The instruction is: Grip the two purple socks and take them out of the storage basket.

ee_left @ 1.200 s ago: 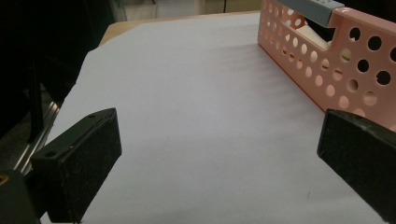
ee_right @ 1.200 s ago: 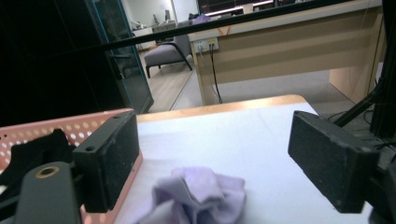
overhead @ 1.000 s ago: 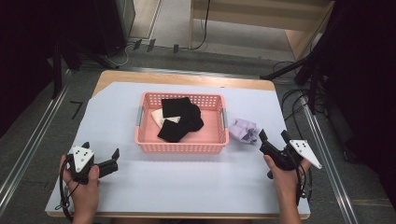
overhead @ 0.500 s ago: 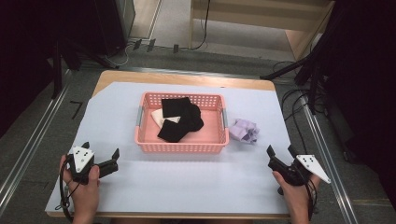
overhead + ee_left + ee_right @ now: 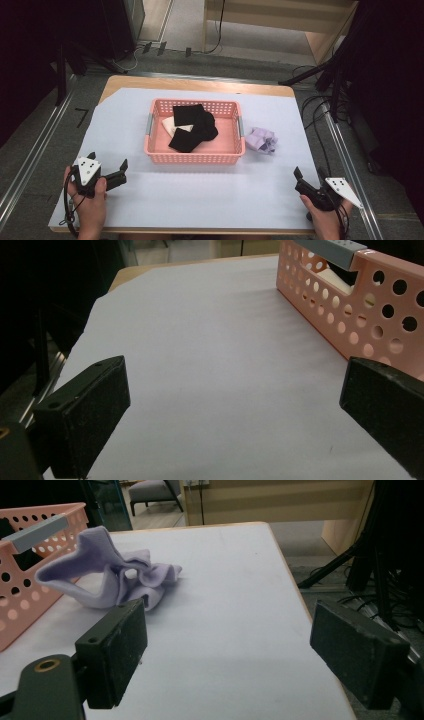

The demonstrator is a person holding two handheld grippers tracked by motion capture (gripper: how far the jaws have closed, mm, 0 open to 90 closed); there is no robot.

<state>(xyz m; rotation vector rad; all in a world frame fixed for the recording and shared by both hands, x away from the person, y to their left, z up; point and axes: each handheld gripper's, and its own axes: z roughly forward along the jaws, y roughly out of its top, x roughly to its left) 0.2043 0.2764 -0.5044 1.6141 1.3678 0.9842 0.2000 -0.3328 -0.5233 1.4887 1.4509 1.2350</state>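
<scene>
Right tool (image 5: 306, 182) sits near the surface's (image 5: 210, 195) right front edge, jaws wide and empty; the crumpled lilac cloth (image 5: 261, 139) lies ahead of it, just beside the pink basket (image 5: 195, 156). Left tool (image 5: 111, 175), jaws wide too, rests front left, open white surface between them

No readable text, label, brand or number appears on anything.

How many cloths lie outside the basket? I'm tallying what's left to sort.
1: the crumpled lilac cloth on the table, just right of the pink basket. Any others under the basket's pile would be hidden.
</scene>
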